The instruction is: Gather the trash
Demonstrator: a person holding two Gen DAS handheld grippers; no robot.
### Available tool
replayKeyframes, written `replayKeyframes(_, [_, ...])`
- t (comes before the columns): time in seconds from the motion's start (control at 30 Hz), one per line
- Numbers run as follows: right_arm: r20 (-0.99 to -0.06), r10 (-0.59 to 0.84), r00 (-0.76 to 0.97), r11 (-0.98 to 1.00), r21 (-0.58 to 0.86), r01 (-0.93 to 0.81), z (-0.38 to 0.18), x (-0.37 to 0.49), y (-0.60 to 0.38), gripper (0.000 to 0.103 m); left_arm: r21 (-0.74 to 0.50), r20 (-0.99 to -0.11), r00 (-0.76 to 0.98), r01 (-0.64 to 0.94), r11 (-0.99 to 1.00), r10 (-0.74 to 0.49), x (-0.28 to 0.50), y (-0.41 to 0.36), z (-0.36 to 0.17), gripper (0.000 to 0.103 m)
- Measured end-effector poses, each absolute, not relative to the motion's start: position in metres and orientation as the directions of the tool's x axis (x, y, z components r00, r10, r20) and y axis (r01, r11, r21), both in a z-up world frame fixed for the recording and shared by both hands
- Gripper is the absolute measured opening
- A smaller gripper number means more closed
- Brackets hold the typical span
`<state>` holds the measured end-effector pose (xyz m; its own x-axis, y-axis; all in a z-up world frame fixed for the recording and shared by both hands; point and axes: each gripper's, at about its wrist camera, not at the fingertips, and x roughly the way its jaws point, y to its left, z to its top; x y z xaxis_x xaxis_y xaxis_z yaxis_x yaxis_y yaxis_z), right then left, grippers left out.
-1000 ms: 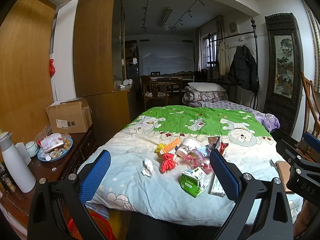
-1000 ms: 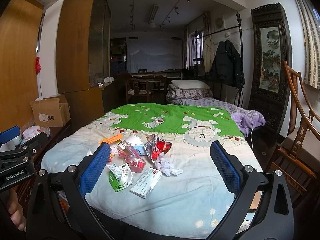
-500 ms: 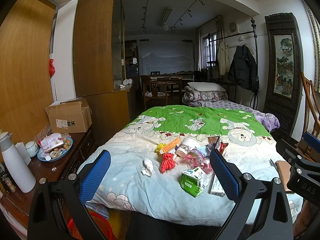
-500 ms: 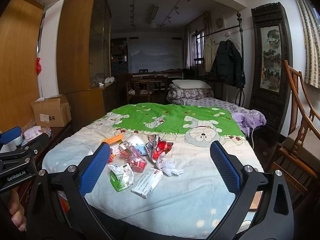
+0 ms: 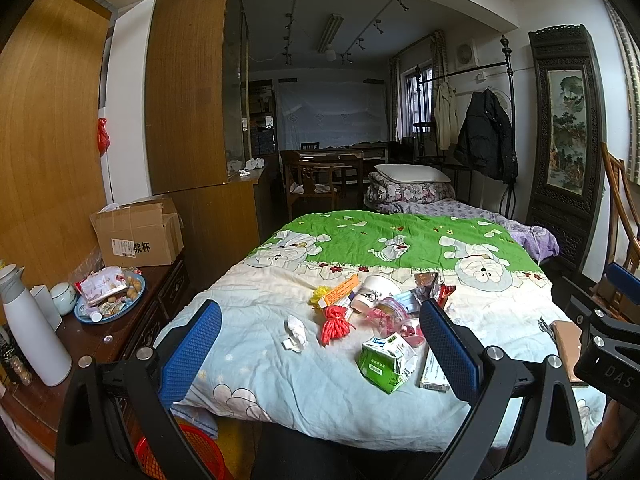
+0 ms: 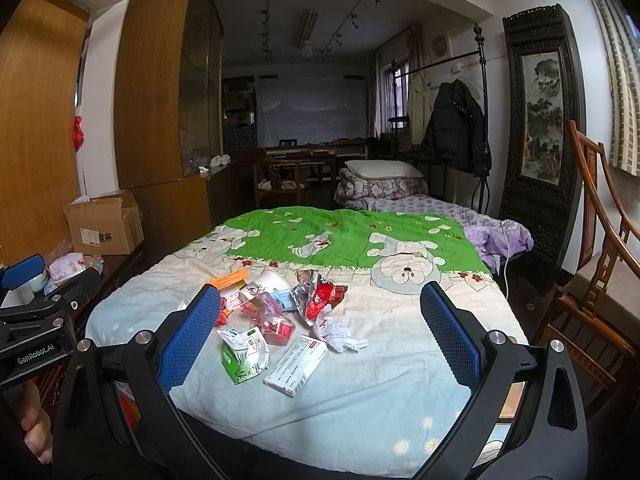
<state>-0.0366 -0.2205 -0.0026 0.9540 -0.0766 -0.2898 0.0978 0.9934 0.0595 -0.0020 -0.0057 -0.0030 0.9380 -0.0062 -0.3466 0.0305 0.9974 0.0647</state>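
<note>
Trash pile [image 6: 280,320] sits on the quilt [image 6: 360,360] near the bed's foot. Left gripper [image 5: 320,348]: fingers spread wide, nothing held, hovering short of the bed; crumpled tissue [image 5: 295,333] and red yarn bundle [image 5: 336,322] lie between its pads at 12 o'clock. Right gripper [image 6: 320,344]: likewise spread and unloaded; green carton [image 6: 240,354] at 11 o'clock, white flat box [image 6: 295,365] dead ahead, crumpled wrapper [image 6: 338,334] just beyond. Red basket [image 5: 180,452] at 7 o'clock on the floor, possibly a bin, mostly hidden.

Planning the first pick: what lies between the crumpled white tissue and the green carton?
In the left wrist view, only the red yarn bundle lies between tissue and carton.
</note>
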Motion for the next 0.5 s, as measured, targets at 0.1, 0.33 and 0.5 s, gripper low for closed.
replayKeyframes(0.1, [-0.288, -0.078, 0.955, 0.994, 0.058, 0.098, -0.0026, -0.0366, -0.2203, 0.096, 0.068, -0.349, 0.937, 0.031, 0.997, -0.005, -0.0020, -0.0057, -0.0029, 0.097])
replayKeyframes(0.33, [-0.289, -0.077, 0.954, 0.994, 0.056, 0.097, -0.0013, -0.0366, -0.2177, 0.096, 0.068, -0.349, 0.937, 0.031, 0.997, -0.006, -0.0019, -0.0054, -0.0028, 0.097])
replayKeyframes(0.5, [-0.289, -0.077, 0.954, 0.994, 0.057, 0.097, -0.0014, -0.0367, -0.2173, 0.096, 0.070, -0.349, 0.937, 0.031, 0.997, -0.005, -0.0020, -0.0058, -0.0031, 0.097])
